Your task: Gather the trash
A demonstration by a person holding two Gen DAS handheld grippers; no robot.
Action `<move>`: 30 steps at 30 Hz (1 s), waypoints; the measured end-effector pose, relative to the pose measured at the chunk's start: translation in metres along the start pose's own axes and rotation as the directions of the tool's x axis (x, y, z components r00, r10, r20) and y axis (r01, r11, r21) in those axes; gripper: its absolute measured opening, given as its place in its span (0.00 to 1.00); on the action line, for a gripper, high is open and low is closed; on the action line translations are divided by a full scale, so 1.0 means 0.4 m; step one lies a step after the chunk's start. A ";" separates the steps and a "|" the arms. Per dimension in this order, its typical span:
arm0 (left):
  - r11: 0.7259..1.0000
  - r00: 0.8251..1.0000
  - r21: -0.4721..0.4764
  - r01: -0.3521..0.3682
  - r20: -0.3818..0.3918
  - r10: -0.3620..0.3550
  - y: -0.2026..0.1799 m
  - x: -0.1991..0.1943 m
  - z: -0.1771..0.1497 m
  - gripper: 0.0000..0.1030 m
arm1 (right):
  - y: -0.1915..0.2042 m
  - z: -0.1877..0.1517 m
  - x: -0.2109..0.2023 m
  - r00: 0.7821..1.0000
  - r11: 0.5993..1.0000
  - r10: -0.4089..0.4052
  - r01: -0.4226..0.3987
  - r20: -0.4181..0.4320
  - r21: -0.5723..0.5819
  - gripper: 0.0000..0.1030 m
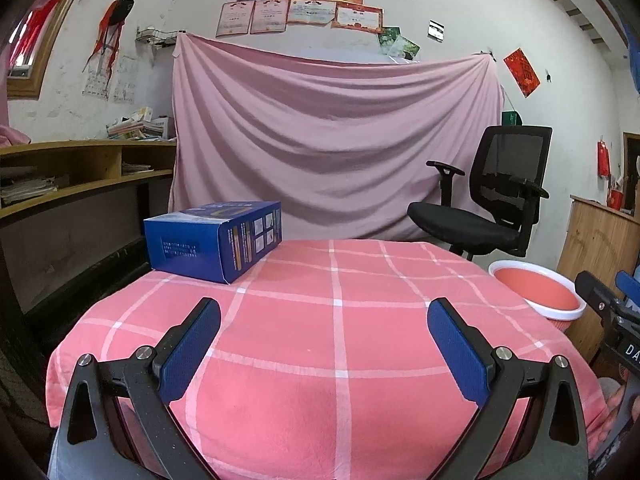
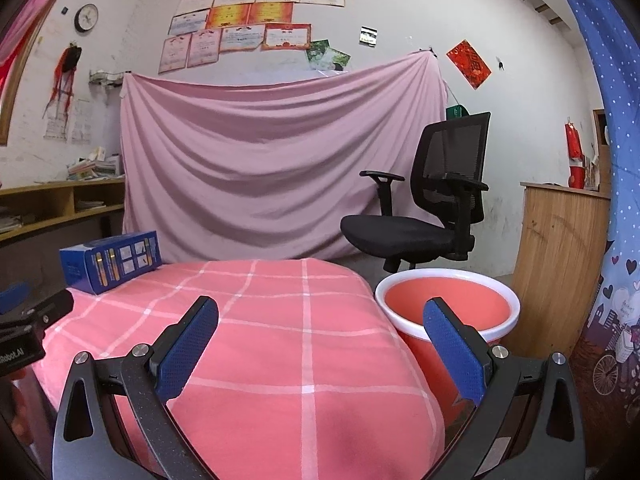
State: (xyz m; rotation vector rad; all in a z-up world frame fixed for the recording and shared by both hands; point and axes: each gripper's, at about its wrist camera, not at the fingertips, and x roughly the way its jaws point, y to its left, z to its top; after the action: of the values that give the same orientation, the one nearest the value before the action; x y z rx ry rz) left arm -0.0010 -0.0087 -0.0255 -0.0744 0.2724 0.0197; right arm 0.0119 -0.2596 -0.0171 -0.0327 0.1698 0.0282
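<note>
I have the left gripper (image 1: 324,316) and right gripper (image 2: 320,316) spread wide, holding nothing. Blue box (image 1: 214,240) sits at table's (image 1: 360,360) far-left corner. Red bin (image 2: 446,312) beside table; no contents visible.

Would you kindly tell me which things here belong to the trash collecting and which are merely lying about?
Belongs to the job:
blue box on the checked table cloth
pink bin beside the table
left gripper and right gripper, both open and empty

Just lying about:
office chair
pink sheet
wall clock
</note>
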 end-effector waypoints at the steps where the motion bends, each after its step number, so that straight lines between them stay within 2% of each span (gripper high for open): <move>1: 1.000 1.000 0.003 0.000 -0.001 0.000 -0.001 0.002 -0.001 0.98 | 0.001 -0.001 0.001 1.000 1.000 0.000 0.000 0.000 -0.003 1.00; 30: 1.000 1.000 0.028 -0.014 -0.010 0.015 -0.004 0.015 -0.017 0.98 | 0.007 -0.004 0.005 1.000 1.000 0.012 -0.012 0.005 -0.014 1.00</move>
State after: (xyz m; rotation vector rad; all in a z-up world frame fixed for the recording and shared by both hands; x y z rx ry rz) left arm 0.0032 -0.0107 -0.0334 -0.0450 0.2830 0.0299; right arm 0.0135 -0.2569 -0.0193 -0.0458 0.1645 0.0419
